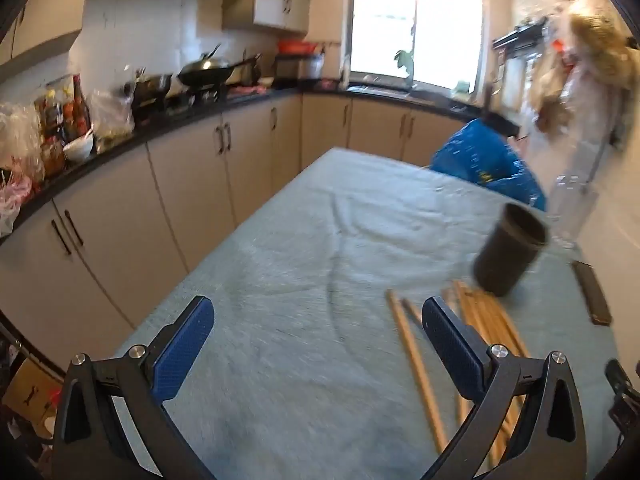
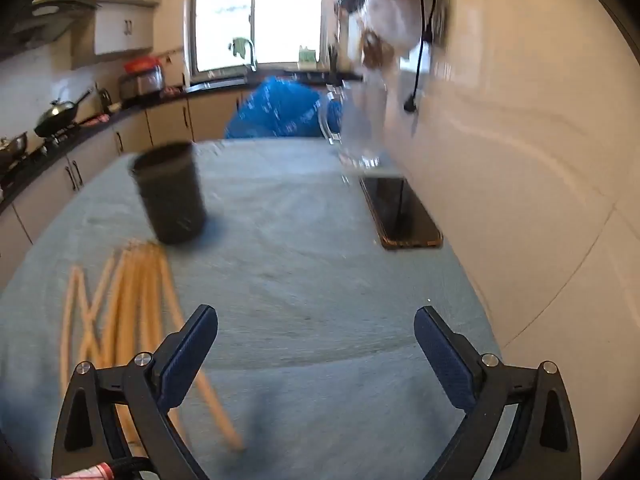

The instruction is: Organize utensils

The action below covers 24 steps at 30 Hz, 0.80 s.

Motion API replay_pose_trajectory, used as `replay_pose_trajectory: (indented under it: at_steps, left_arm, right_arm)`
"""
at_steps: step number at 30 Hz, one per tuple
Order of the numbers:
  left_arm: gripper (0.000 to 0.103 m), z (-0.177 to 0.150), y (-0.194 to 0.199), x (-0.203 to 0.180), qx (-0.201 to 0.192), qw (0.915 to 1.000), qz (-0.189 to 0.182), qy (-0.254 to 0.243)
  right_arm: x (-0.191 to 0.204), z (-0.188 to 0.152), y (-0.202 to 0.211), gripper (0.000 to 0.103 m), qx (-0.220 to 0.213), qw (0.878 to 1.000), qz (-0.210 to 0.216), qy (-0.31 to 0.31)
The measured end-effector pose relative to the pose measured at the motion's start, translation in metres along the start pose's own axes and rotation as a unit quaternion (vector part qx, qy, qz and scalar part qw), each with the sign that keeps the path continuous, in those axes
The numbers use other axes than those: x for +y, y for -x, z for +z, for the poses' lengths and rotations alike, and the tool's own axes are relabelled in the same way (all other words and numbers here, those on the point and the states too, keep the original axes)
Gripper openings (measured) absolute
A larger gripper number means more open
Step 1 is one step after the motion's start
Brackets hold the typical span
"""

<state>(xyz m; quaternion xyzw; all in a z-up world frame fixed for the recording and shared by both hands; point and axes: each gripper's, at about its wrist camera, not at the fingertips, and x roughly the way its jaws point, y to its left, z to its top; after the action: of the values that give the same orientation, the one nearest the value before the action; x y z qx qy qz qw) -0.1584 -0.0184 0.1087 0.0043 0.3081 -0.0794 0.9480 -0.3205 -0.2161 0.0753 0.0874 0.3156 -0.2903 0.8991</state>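
Several wooden chopsticks (image 1: 416, 364) lie loose on the pale cloth-covered table (image 1: 304, 248), to the right of my left gripper (image 1: 316, 316), which is open and empty above the cloth. A dark cylindrical holder (image 1: 508, 252) stands upright just beyond the chopsticks. In the right wrist view the chopsticks (image 2: 132, 304) lie at the left, the holder (image 2: 170, 192) behind them, and my right gripper (image 2: 316, 320) is open and empty over bare cloth. Both views are motion-blurred.
A black phone (image 2: 400, 212) lies by the wall at the table's right edge, also in the left wrist view (image 1: 592, 292). A clear glass jug (image 2: 360, 128) and a blue bag (image 2: 280, 108) stand at the far end. Kitchen counter with pans (image 1: 200, 76) runs along the left.
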Motion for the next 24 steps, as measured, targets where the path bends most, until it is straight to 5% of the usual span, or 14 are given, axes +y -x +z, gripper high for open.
replay_pose_trajectory:
  at_steps: [6,15,24]
  left_arm:
    - [0.103,-0.006,0.048,-0.01,-0.025,0.9993,-0.02,-0.022]
    - [0.103,-0.023,0.099,-0.01,-0.057,0.9971,-0.039,-0.032]
    - [0.103,-0.043,0.107,-0.029,-0.053,0.9953,-0.068,-0.045]
  right_arm:
    - [0.006,0.004,0.047,0.1,-0.026,0.999,0.024,-0.013]
    - [0.006,-0.004,0.121,0.1,-0.108,0.994,0.006,-0.033]
    - [0.003,-0.02,0.141,0.1,-0.145,0.989,-0.016,-0.02]
